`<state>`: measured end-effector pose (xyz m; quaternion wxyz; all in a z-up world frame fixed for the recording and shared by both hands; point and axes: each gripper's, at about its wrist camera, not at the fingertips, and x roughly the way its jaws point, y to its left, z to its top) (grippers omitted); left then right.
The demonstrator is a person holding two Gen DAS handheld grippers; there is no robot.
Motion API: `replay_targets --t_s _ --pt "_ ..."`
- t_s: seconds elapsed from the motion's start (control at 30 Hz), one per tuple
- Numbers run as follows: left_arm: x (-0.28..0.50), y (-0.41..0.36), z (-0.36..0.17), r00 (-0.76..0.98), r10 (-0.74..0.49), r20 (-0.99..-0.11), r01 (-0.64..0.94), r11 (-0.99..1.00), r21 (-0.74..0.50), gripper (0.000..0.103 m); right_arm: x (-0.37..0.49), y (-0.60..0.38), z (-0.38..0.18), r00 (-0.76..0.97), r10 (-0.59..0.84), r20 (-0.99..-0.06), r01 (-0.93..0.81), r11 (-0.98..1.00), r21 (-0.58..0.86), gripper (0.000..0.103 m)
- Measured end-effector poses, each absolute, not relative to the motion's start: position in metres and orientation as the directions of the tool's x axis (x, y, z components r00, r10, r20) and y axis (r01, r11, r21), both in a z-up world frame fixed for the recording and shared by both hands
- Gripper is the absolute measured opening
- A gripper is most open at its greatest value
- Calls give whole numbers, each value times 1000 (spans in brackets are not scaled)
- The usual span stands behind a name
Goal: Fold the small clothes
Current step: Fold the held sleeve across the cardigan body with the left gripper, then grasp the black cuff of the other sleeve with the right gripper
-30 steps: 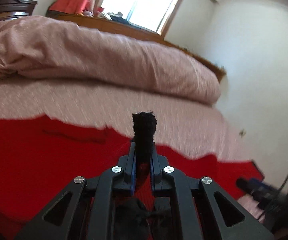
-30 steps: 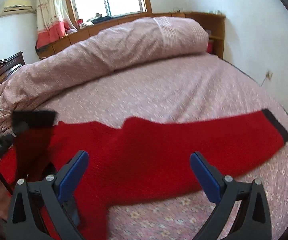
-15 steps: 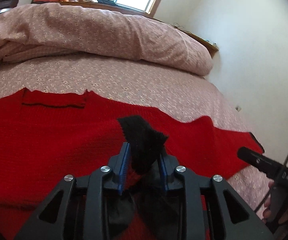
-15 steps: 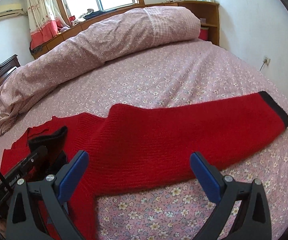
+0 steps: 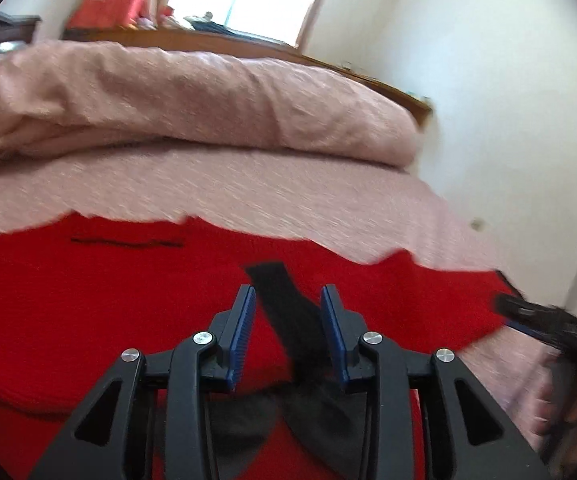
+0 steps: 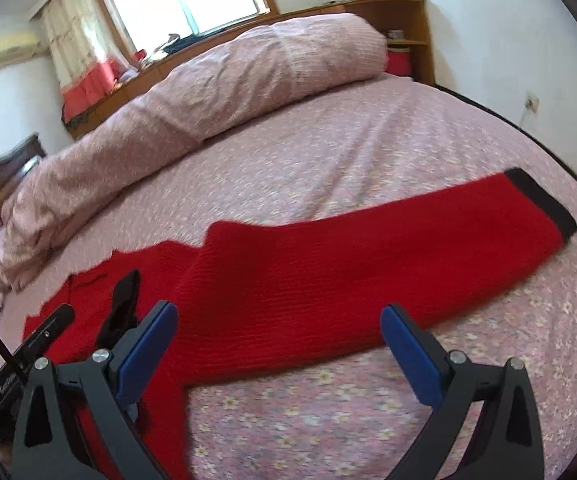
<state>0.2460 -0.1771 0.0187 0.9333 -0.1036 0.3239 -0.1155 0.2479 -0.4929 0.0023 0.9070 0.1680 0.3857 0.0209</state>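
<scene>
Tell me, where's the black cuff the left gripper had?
In the left wrist view, the black cuff lies on the red sweater, loose between the opening left gripper.

Sweater [image 6: 328, 272] flat on the bed [image 6: 368, 152], its cuffed sleeve [image 5: 284, 312] across it, rolled quilt [image 6: 208, 92] behind.

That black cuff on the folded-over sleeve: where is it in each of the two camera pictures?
Left wrist view: the black cuff lies low at centre on the red sweater, between the opening left gripper fingers.
Right wrist view: low on the left.
Shared landmark: the rolled pink duvet.
</scene>
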Motion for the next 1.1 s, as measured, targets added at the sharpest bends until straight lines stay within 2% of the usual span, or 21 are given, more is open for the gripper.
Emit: replay_targets --t_s 0.03,0.1,0.27,0.37,0.53,0.63,0.73,0.93,1.1 --pt "250 -180 15 779 -207 -592 103 974 -204 28 245 -504 2 709 164 -686 110 935 337 103" --pt "258 -185 5 776 -131 -616 59 989 -136 28 239 -526 0 719 158 -677 141 920 365 103" --pt "277 -191 -32 673 -118 -730 36 991 -127 29 216 -607 -9 736 135 -663 255 853 456 103" --pt "275 -187 -33 680 -124 -723 26 989 -145 30 198 -663 -19 757 145 -637 303 786 539 103" --pt "273 -193 -35 686 -80 -723 16 995 -94 32 184 -742 -51 780 162 -605 374 654 657 103" --pt "272 -196 -33 689 -50 -723 5 998 -64 35 185 -770 -65 839 211 -502 342 513 787 103" --pt "272 -195 -33 689 -50 -723 2 998 -67 36 200 -774 -67 847 247 -470 305 498 812 103" --pt "272 -195 -34 689 -51 -723 0 998 -71 37 240 -763 -66 824 278 -494 276 565 778 103" --pt "275 -197 -35 685 -35 -728 1 999 -47 38 256 -761 -66 841 309 -445 196 594 781 103"
